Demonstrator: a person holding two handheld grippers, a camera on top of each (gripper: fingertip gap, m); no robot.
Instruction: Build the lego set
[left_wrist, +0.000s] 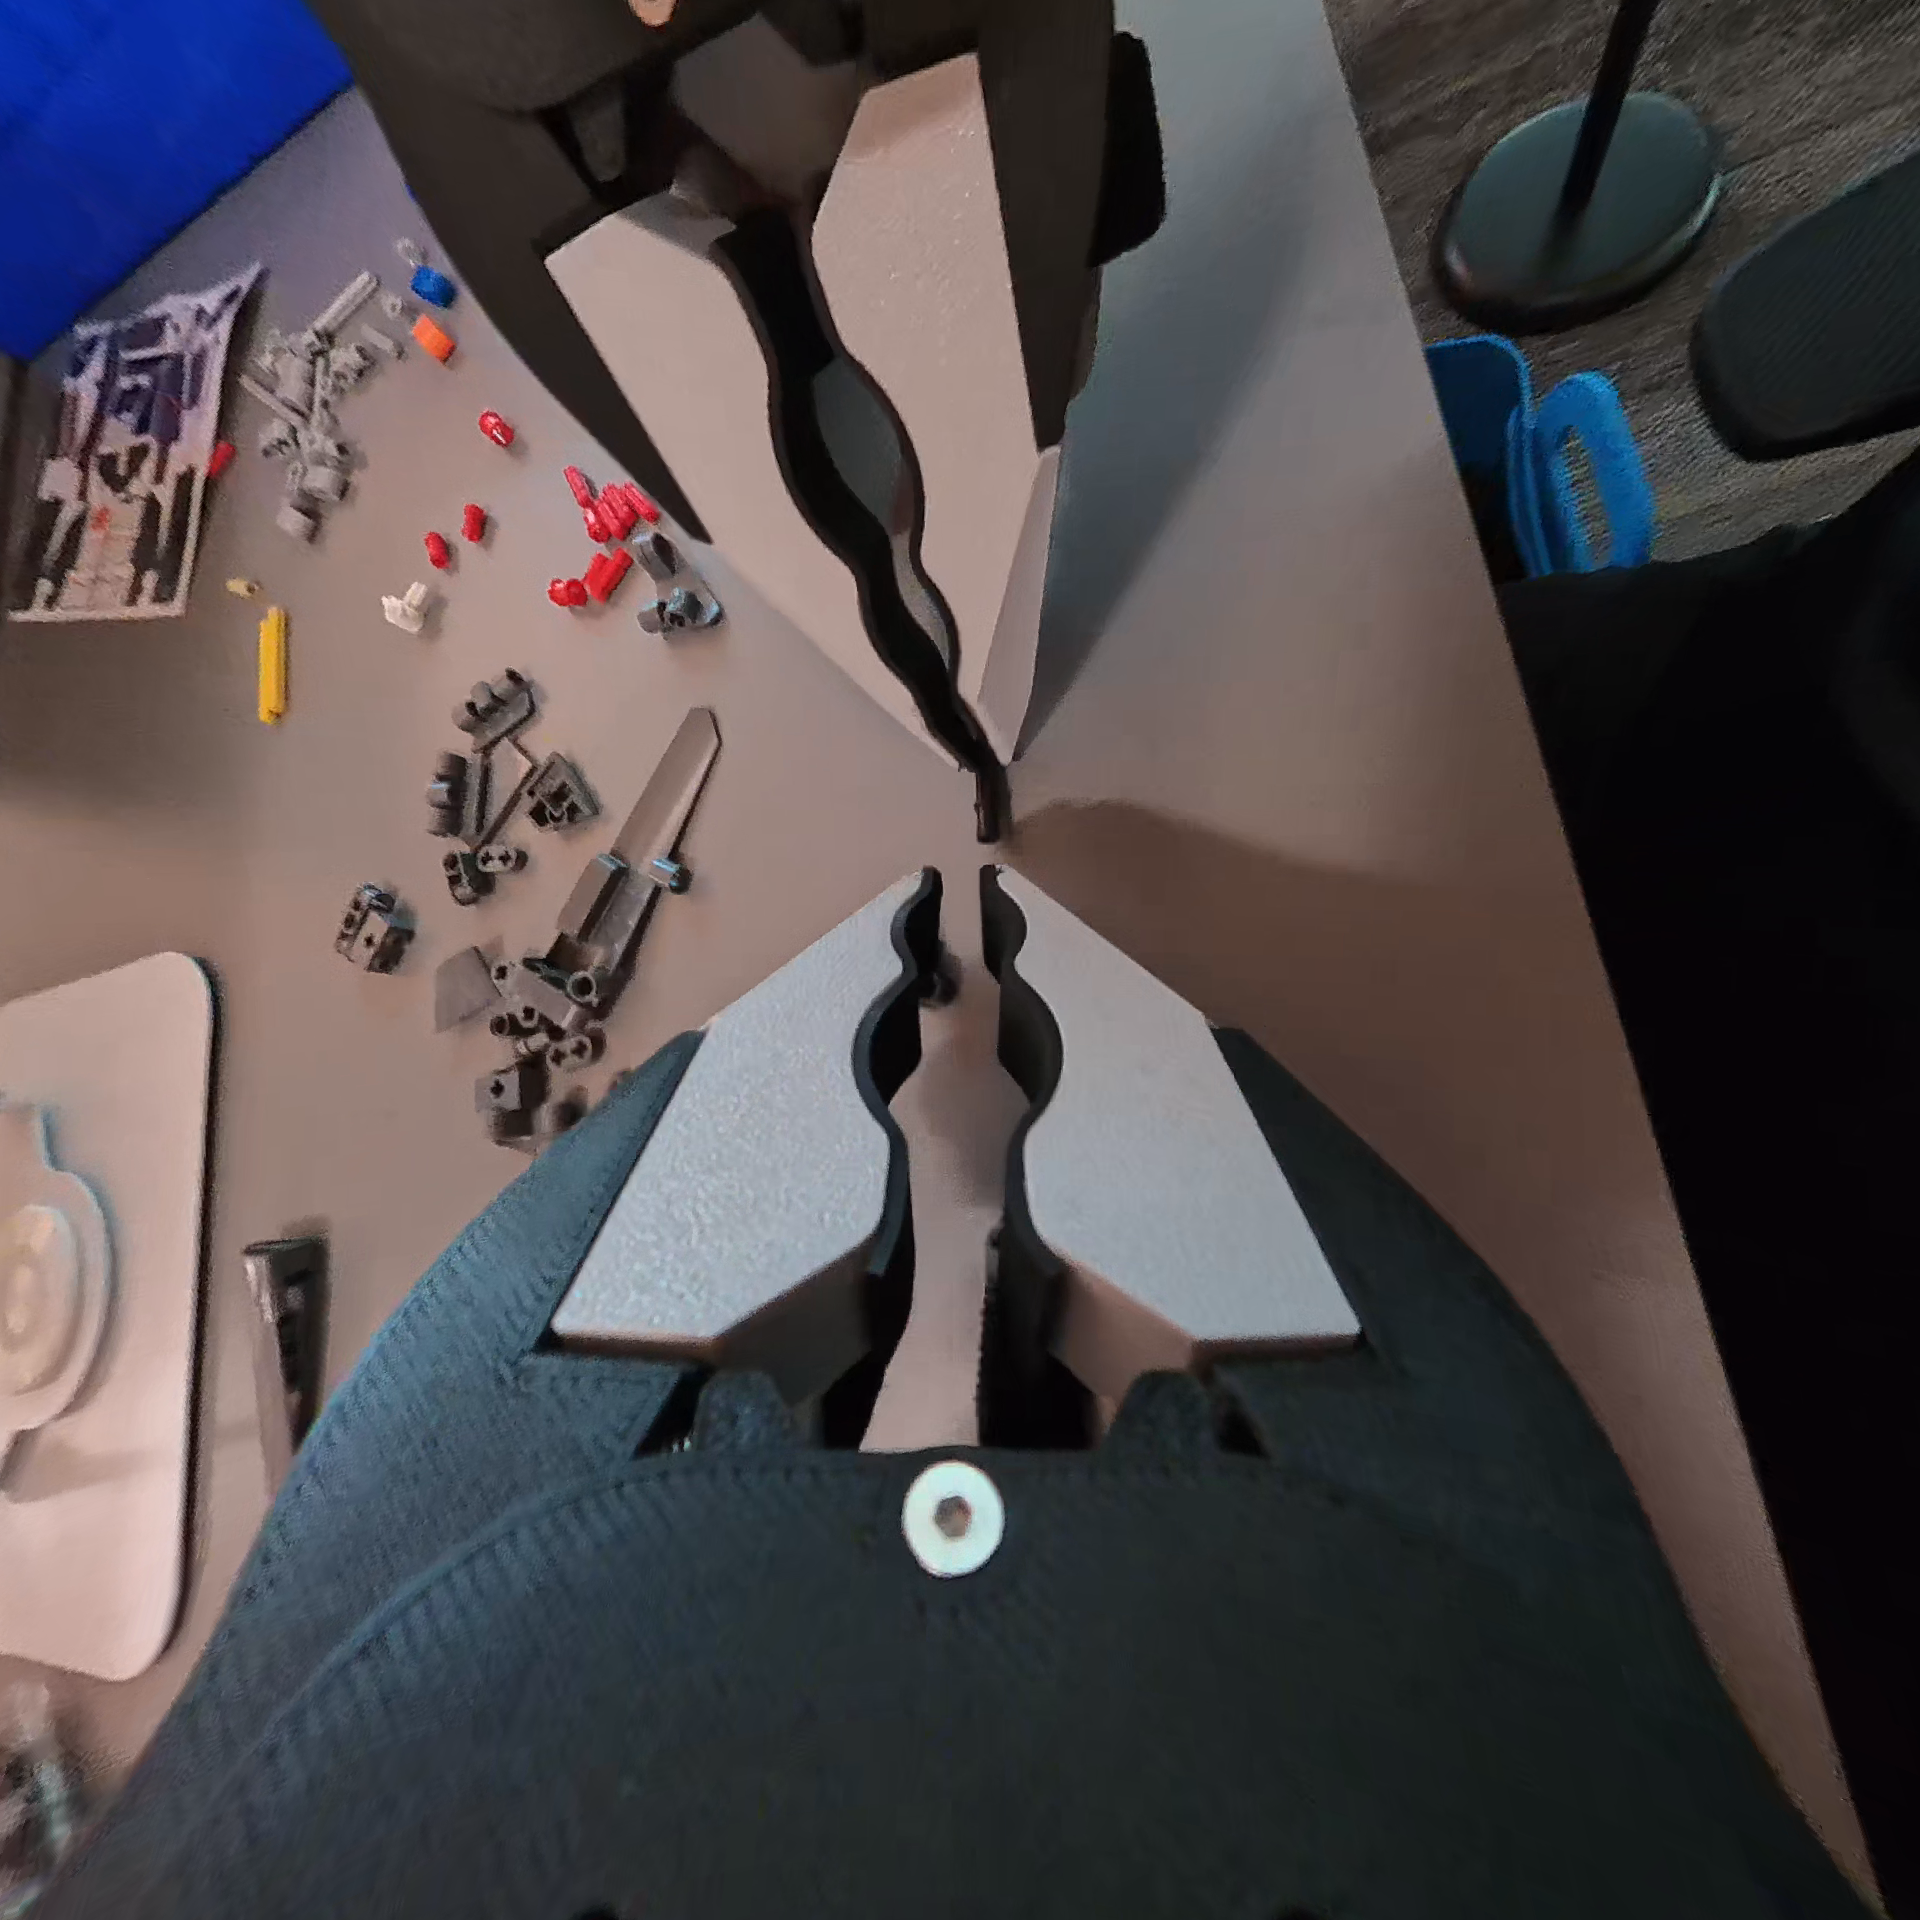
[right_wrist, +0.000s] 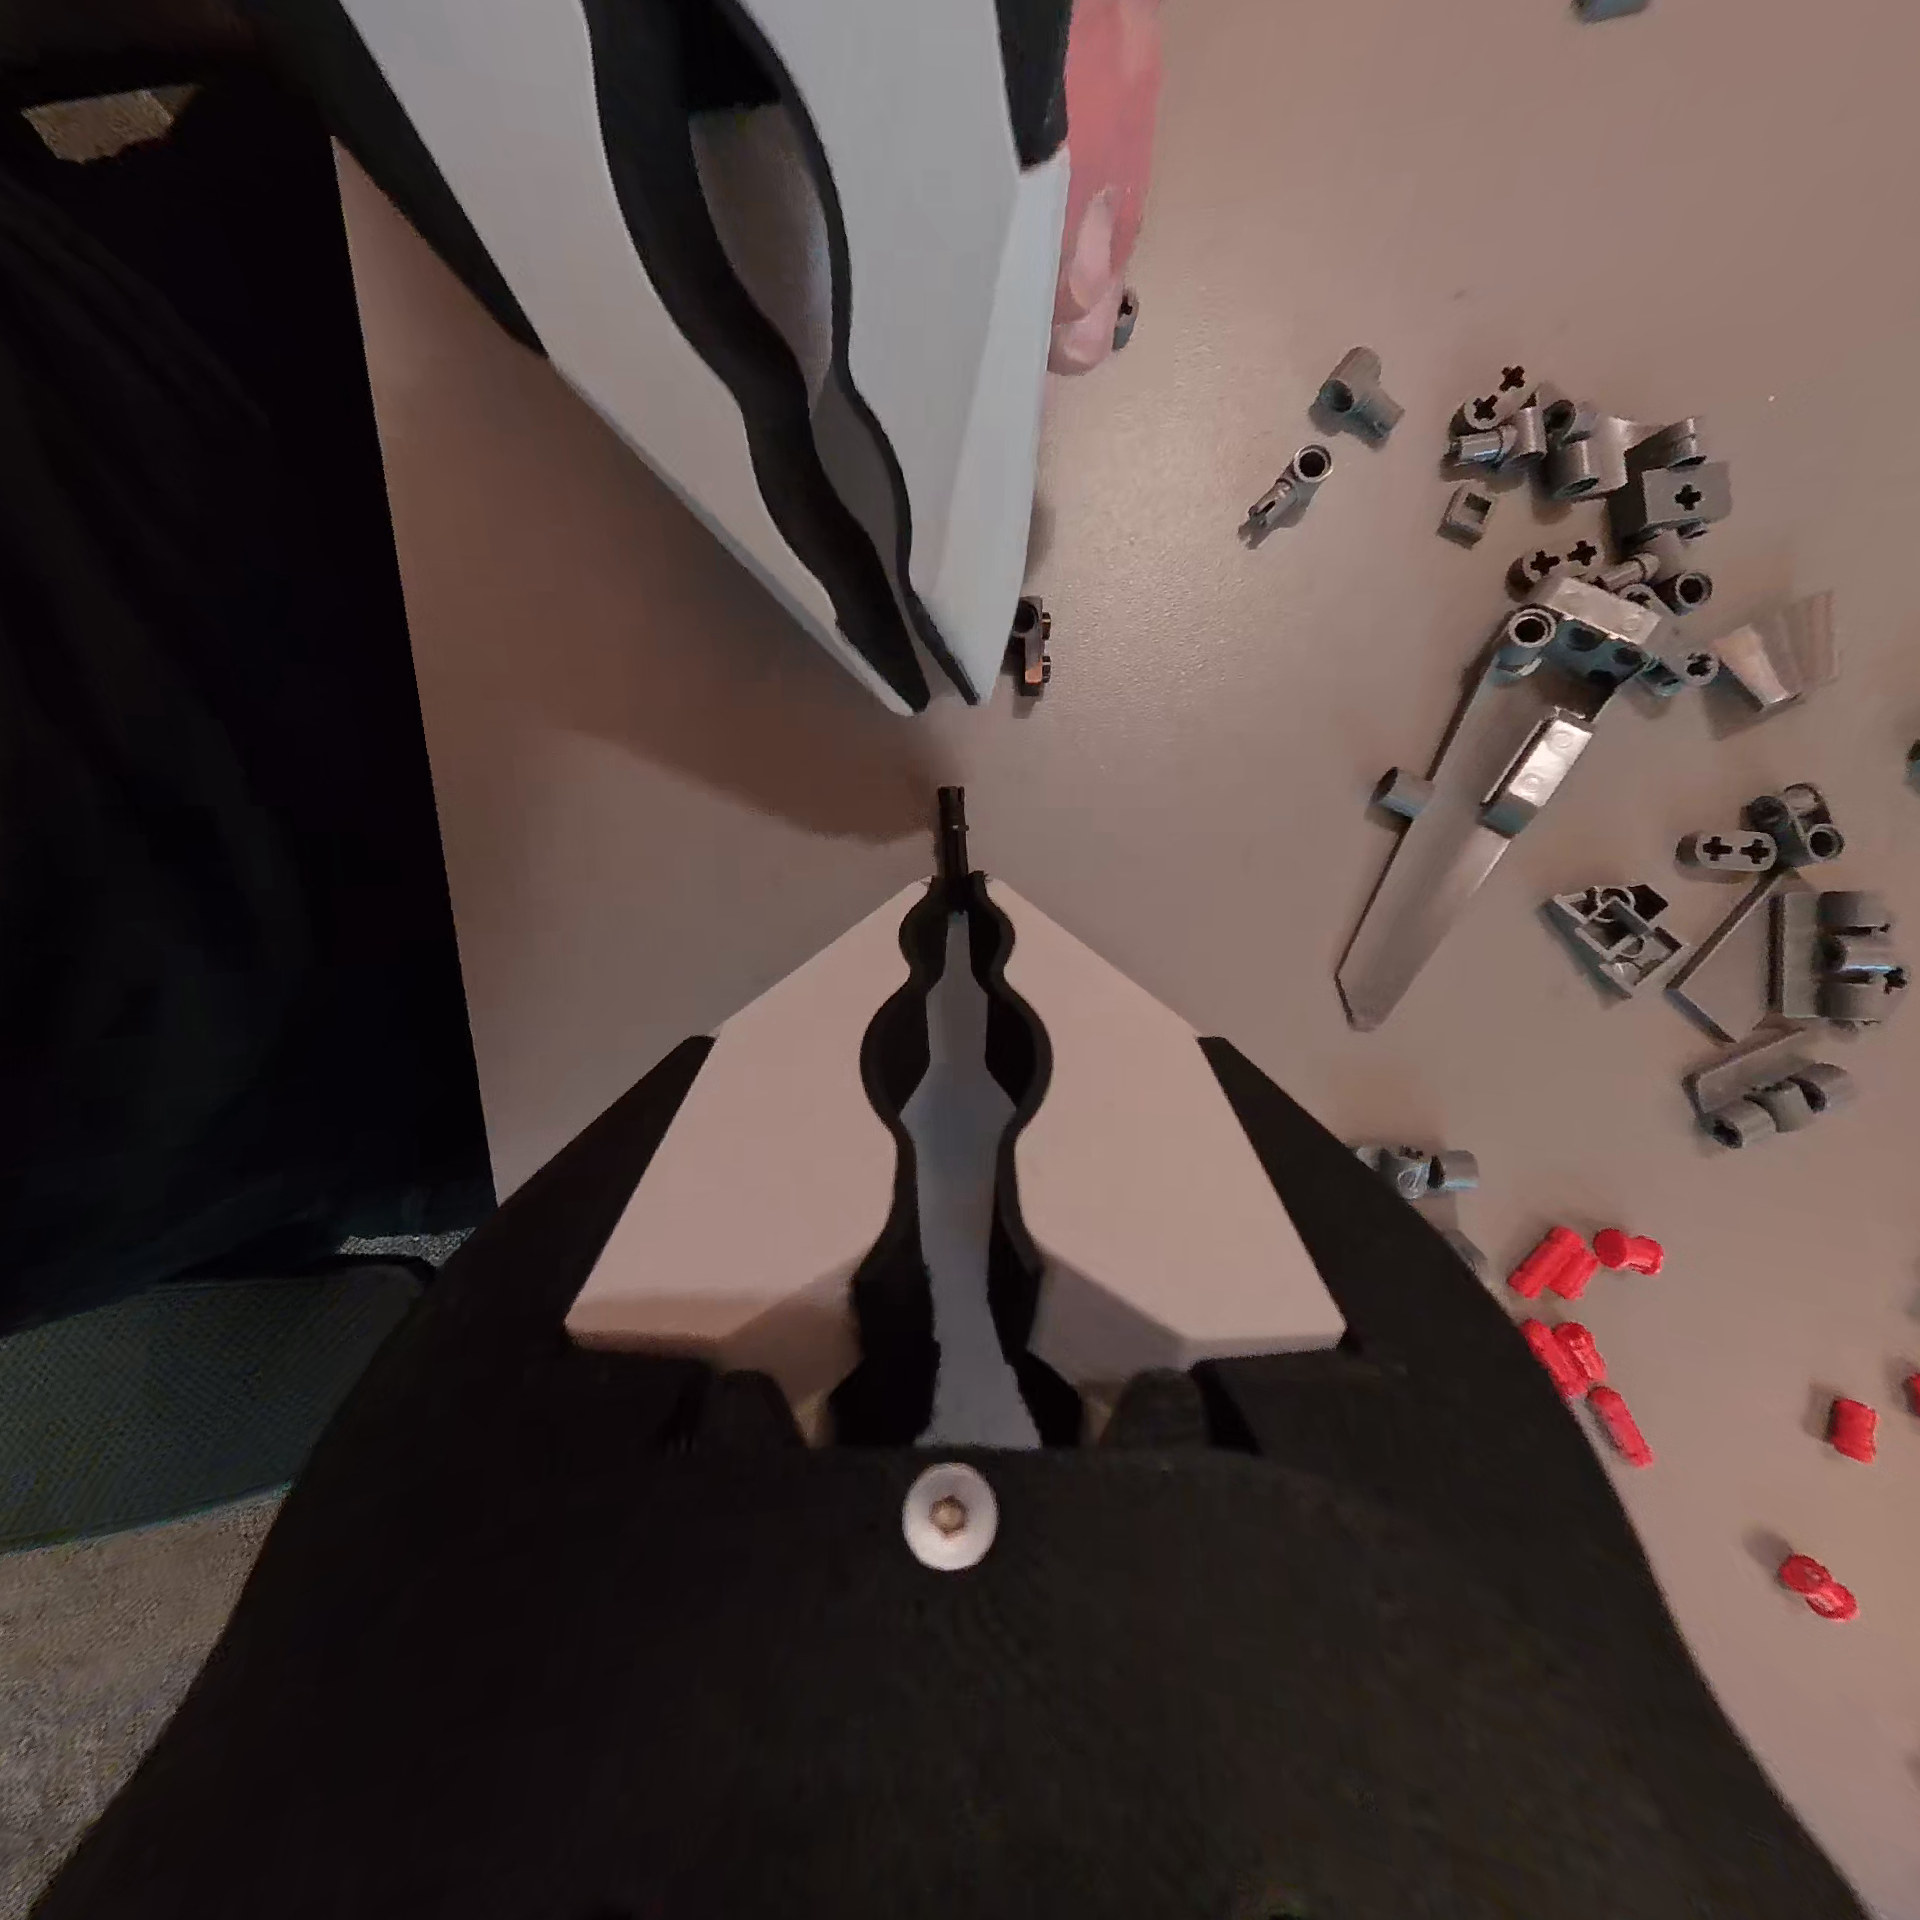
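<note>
Right gripper (right_wrist: 958, 883) pinches a thin black pin (right_wrist: 953, 826) at its fingertips, the pin poking forward over the tan table (right_wrist: 1195, 779). Left gripper (left_wrist: 961, 883) opposite, jaws slightly spread, bare. Grey pieces (right_wrist: 1621, 499) and red pegs (right_wrist: 1558, 1262) lie beyond.

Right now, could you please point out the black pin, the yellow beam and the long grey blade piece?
black pin (right_wrist: 953, 831): right wrist view, its exposed shaft.
yellow beam (left_wrist: 271, 665): left wrist view, mid-length.
long grey blade piece (right_wrist: 1444, 883): right wrist view, flat middle.

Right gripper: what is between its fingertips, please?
The right gripper pinches a thin black pin; its free end sticks out over the table. The pinched end is covered.
</note>
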